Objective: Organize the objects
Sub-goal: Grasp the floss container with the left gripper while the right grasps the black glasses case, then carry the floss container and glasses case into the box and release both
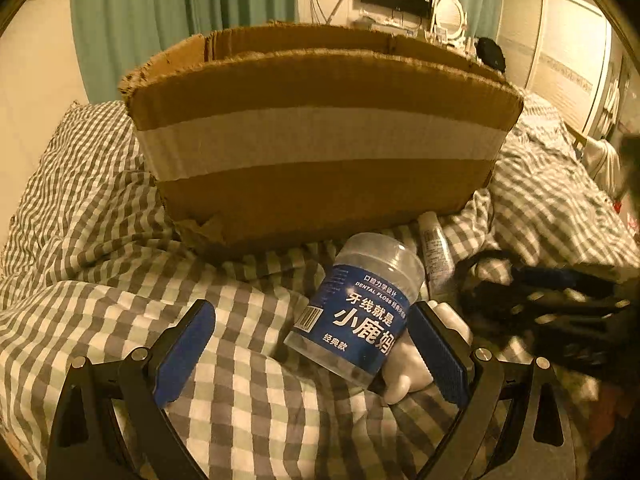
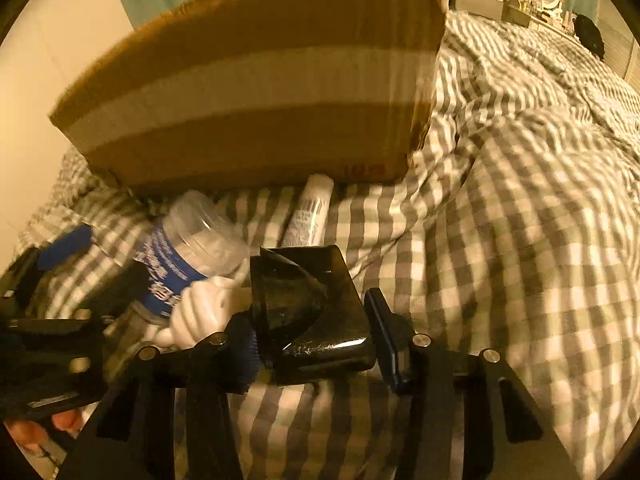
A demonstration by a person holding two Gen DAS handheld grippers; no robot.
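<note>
Lying tilted on checked bedding, clear blue-labelled floss jar [image 1: 360,308].

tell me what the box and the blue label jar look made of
Box: corrugated cardboard, matte brown, with ragged torn edges and a pale tape band. Jar: probably clear plastic, glossy; its see-through lid catches highlights, and a printed blue label wraps the body.

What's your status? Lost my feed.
Left claw open, floss jar between its fingers. Right claw around black object, grip unclear. White item against jar.
</note>
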